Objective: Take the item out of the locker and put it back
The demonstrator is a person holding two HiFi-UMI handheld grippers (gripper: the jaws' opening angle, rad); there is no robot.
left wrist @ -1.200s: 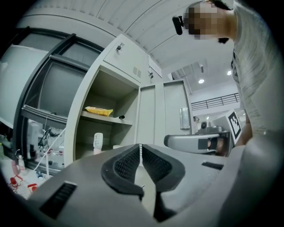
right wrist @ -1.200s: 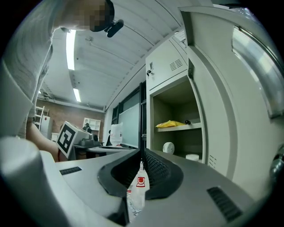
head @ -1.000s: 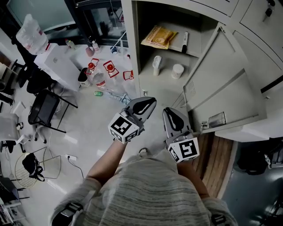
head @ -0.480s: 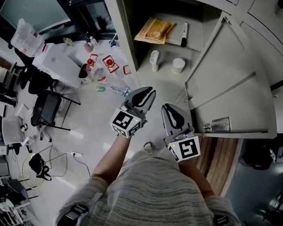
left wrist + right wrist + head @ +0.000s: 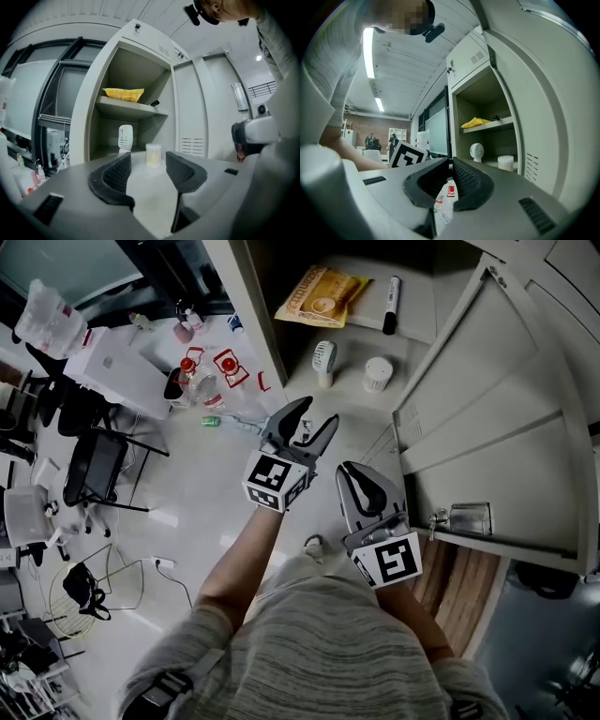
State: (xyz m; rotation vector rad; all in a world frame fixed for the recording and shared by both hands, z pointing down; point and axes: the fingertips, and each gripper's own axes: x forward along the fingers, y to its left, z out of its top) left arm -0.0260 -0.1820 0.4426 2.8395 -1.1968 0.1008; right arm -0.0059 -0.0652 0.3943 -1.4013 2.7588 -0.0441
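Note:
The open locker [image 5: 272, 352] holds a yellow packet [image 5: 319, 294] and a black marker [image 5: 390, 304] on its upper shelf. Below them stand a small white fan [image 5: 323, 360] and a white jar [image 5: 378, 373]. My left gripper [image 5: 317, 413] points level at the lower compartment, a little short of the fan. Its jaws have just been opening and nothing is between them. In the left gripper view the fan [image 5: 125, 138] and jar [image 5: 153, 155] show beyond the left gripper [image 5: 147, 158]. My right gripper [image 5: 353, 471] hangs back, shut and empty, as the right gripper view [image 5: 451, 161] confirms.
The locker door [image 5: 487, 409] stands swung open at the right, close beside my right gripper. On the floor to the left of the locker lie water bottles with red caps [image 5: 202, 381]. Further left stand a black chair [image 5: 94, 470] and a white box [image 5: 112, 367].
My left gripper has moved forward toward the locker's lower compartment and its jaws have gone from shut to open. The right gripper has stayed where it was.

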